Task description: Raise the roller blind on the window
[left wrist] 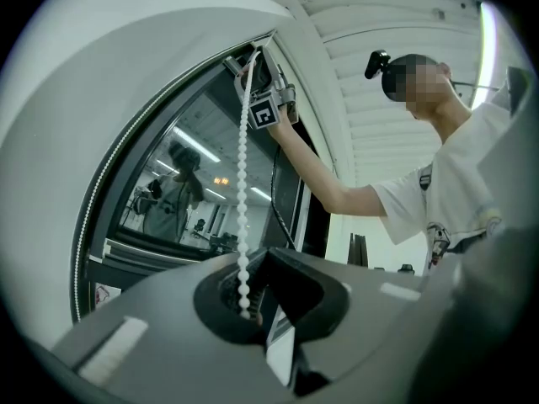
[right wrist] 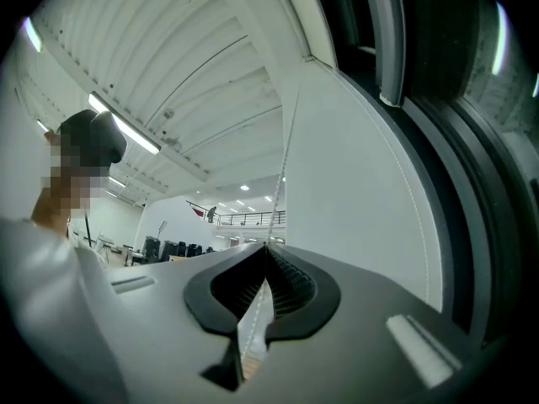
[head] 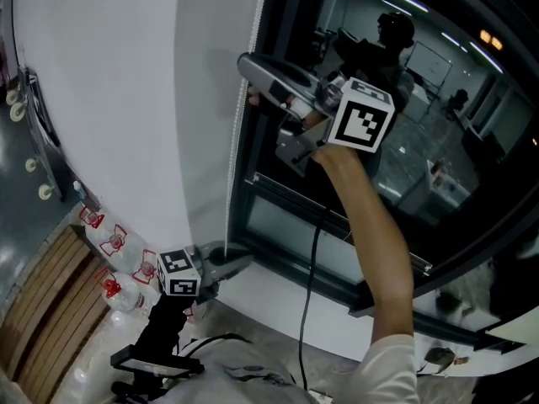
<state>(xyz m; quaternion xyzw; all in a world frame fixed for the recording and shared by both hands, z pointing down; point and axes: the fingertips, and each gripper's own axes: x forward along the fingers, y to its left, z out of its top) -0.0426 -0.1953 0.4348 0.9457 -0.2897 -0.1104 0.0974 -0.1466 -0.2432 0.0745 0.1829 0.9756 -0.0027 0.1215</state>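
The white roller blind (head: pixel 126 99) covers the left part of the window, and its white bead chain (head: pixel 234 141) hangs down the blind's right edge. My right gripper (head: pixel 247 67) is raised high beside that edge and is shut on the bead chain (right wrist: pixel 285 171), which runs between its closed jaws (right wrist: pixel 268 247). Low down near the sill, my left gripper (head: pixel 246 259) is shut on the same chain. In the left gripper view the chain (left wrist: pixel 244 183) runs up from the jaws (left wrist: pixel 261 255) to the right gripper (left wrist: pixel 253 67).
Dark window glass (head: pixel 421 99) with a black frame (head: pixel 286 194) lies right of the blind. A white sill (head: pixel 278 297) runs below. Several water bottles (head: pixel 114 242) stand by wooden slats (head: pixel 42 297) at lower left. A black cable (head: pixel 313 259) hangs under my right arm.
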